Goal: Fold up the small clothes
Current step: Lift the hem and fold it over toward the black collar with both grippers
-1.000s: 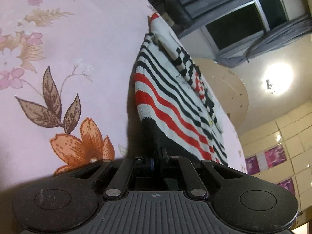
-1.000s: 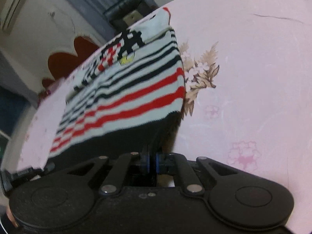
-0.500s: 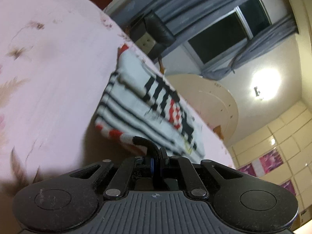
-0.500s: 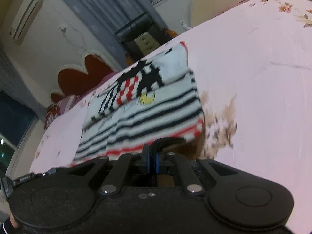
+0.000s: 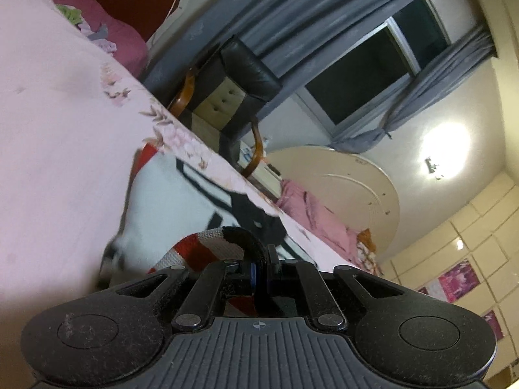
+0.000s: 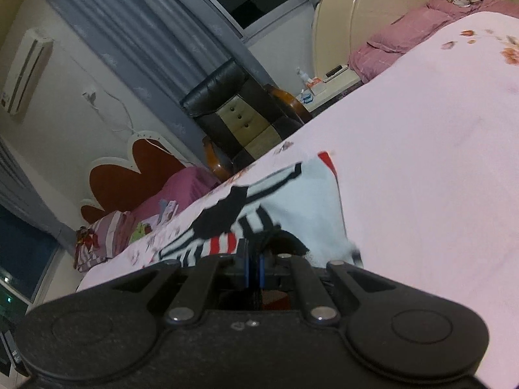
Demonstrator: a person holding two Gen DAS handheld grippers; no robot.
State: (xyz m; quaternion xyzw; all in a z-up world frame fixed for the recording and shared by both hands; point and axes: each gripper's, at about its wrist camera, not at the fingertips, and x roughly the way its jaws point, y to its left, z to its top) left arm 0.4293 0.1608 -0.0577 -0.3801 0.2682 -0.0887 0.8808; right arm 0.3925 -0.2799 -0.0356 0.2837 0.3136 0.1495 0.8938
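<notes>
Ahead of both clamped grippers, left gripper (image 5: 259, 274) and right gripper (image 6: 254, 267), each pinching the hem, the sweater (image 5: 168, 207) lies on the bedsheet (image 5: 58, 149).

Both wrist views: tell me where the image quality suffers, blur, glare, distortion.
Left wrist view: the striped garment is smeared by motion blur, the ceiling lamp blows out to white glare, and the window frame bows from fisheye distortion. Right wrist view: the garment is blurred too, while the armchair stays fairly sharp.
</notes>
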